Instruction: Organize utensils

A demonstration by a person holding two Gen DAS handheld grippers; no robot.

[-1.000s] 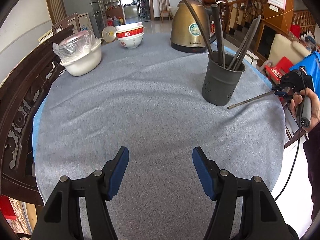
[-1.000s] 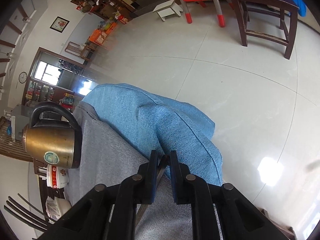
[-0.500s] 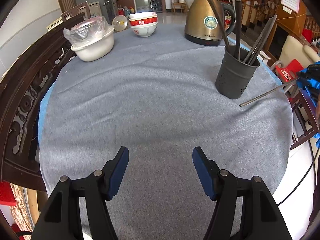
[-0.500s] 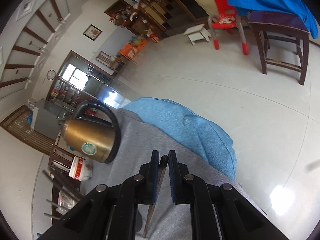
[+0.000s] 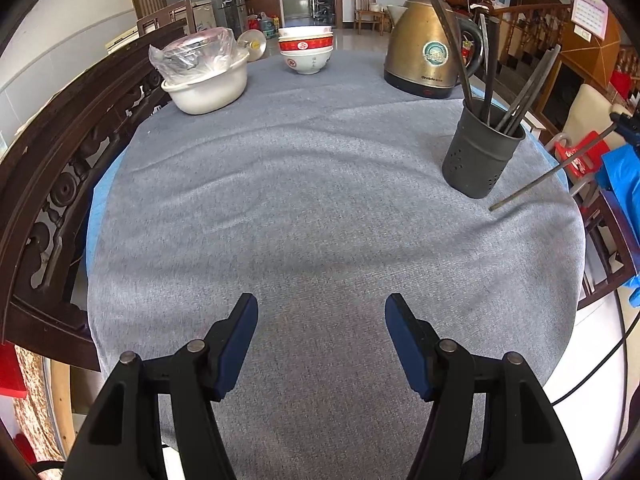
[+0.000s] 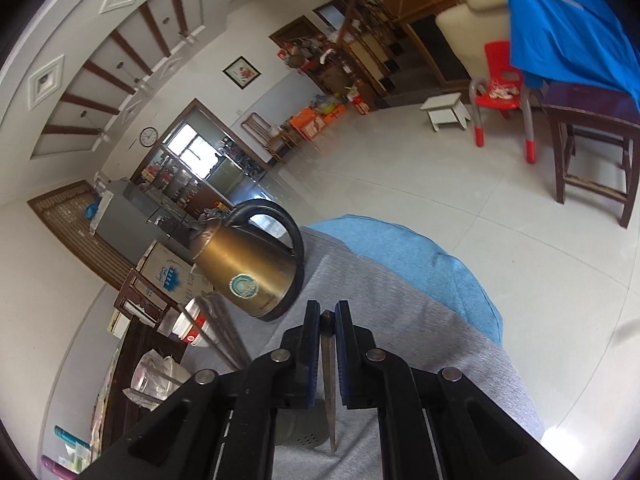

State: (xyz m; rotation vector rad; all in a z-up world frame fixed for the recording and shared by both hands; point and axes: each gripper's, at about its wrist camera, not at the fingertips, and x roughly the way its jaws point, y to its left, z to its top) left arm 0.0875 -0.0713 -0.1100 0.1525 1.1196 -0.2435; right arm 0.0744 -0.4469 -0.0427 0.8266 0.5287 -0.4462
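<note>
1. The left wrist view is being taken from low over the near edge of the table point(image 5: 320, 208), facing level across its grey cloth toward the far side, with the left hand-held gripper point(image 5: 321, 338) framed at the bottom.
2. The right wrist view is being taken from beyond the table's right side, rolled steeply, facing across the table's edge point(image 6: 400, 312) and out over the floor point(image 6: 480, 200); the right hand-held gripper point(image 6: 327, 320) is being seen close up.
3. The brass kettle point(image 5: 426, 62) point(image 6: 248, 270), the dark utensil holder point(image 5: 480, 156) point(image 6: 298, 428), the white basin point(image 5: 208, 88) point(image 6: 158, 376) and the grey cloth are being shared by both views.
</note>
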